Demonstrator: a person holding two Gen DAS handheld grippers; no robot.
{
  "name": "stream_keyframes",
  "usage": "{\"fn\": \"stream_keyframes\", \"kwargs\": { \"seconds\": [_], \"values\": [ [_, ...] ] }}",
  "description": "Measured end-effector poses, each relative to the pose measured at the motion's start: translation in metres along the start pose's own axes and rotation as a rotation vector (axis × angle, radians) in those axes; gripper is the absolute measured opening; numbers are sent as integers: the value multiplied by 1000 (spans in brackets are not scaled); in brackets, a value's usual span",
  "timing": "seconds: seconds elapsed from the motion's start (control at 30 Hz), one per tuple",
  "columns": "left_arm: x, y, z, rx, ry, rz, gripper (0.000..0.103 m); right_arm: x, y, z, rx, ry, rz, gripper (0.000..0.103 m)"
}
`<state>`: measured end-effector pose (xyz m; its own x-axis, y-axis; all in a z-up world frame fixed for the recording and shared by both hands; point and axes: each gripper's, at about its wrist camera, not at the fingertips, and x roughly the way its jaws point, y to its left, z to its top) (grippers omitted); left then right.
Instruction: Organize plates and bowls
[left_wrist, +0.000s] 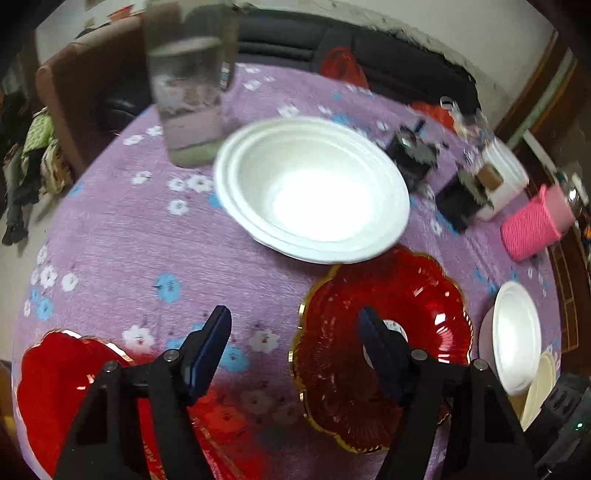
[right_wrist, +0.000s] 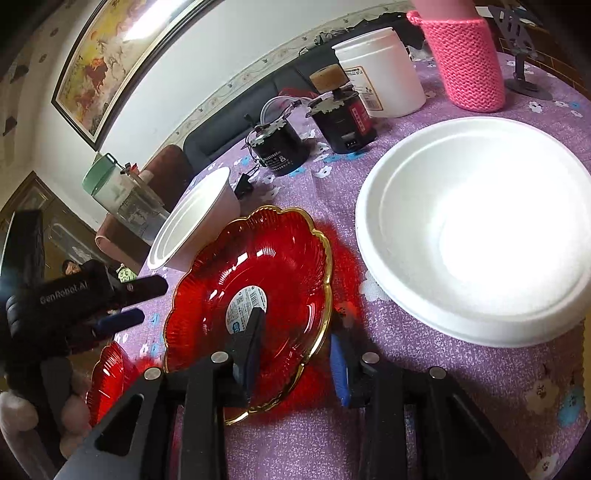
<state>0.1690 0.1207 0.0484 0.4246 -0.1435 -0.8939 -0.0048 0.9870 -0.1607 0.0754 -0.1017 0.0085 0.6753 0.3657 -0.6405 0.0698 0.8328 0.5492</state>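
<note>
A red glass plate (left_wrist: 384, 332) (right_wrist: 258, 273) with a gold scalloped rim lies on the purple flowered tablecloth (left_wrist: 147, 229). My left gripper (left_wrist: 295, 325) is open above the plate's left rim, one finger over the cloth and the other over the plate. My right gripper (right_wrist: 295, 343) is open and straddles the plate's near rim, one finger inside and one outside. A stack of white foam bowls (left_wrist: 310, 188) (right_wrist: 195, 221) sits behind the plate. A white foam plate (right_wrist: 480, 229) (left_wrist: 517, 332) lies to its right. A second red plate (left_wrist: 55, 387) (right_wrist: 107, 376) lies at the left.
A glass jar of water (left_wrist: 188, 92) stands at the back left. Two small black motors (right_wrist: 280, 147), a white tub (right_wrist: 380, 70) and a pink knitted cup (right_wrist: 465, 55) crowd the far side. A brown chair (left_wrist: 74, 92) stands beyond the table. A hand (right_wrist: 22, 406) holds the left gripper.
</note>
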Motion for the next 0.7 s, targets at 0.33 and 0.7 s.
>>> {"fn": "stream_keyframes", "kwargs": {
  "seconds": [0.33,0.7],
  "values": [
    [30,-11,-2,-2,74,-19,30,-1,1,2,-21,-18,-3,33],
    [-14,-5,-26,31,-42,31,21,-18,14,5,-73,-46,-1,16]
  ]
}}
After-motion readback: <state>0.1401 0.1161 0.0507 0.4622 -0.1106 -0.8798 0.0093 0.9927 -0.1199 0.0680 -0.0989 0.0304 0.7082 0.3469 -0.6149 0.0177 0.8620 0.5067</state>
